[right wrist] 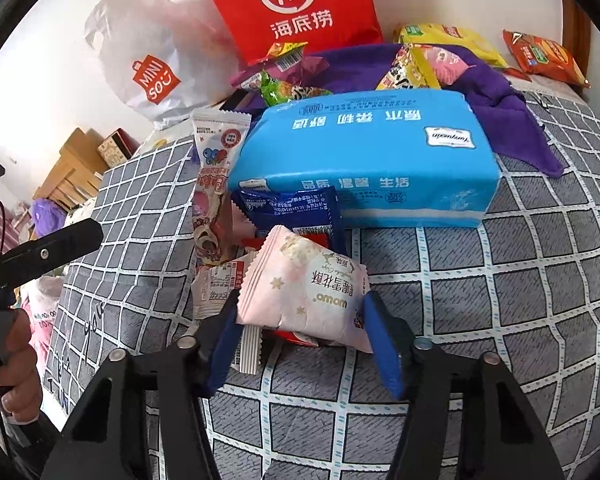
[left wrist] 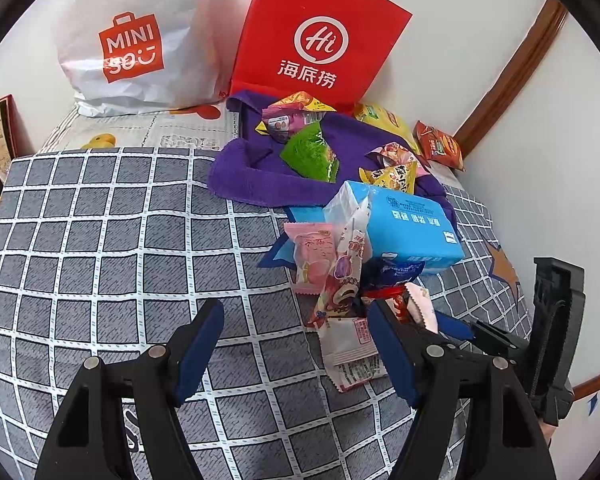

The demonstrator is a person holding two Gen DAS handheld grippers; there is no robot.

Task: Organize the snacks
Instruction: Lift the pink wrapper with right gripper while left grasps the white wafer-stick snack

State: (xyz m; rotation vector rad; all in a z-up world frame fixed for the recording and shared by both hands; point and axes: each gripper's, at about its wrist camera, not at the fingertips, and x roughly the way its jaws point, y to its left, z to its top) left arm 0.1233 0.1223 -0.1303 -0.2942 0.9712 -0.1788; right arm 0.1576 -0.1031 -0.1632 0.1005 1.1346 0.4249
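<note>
The left hand-held gripper (left wrist: 296,344) hovered wide and empty over the checked bed cover (left wrist: 100,240). To its right, the right hand-held gripper (right wrist: 300,320) pinched a pink snack packet (right wrist: 304,288) near the blue tissue pack (right wrist: 364,160), other snacks on the far purple towel (right wrist: 504,104).

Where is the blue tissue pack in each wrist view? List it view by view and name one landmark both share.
Left wrist view: the blue tissue pack sits right of centre, behind the snack pile.
Right wrist view: the blue tissue pack fills the centre, just beyond the pink snack packet.
Shared landmark: the red paper bag stands against the wall behind it.
</note>
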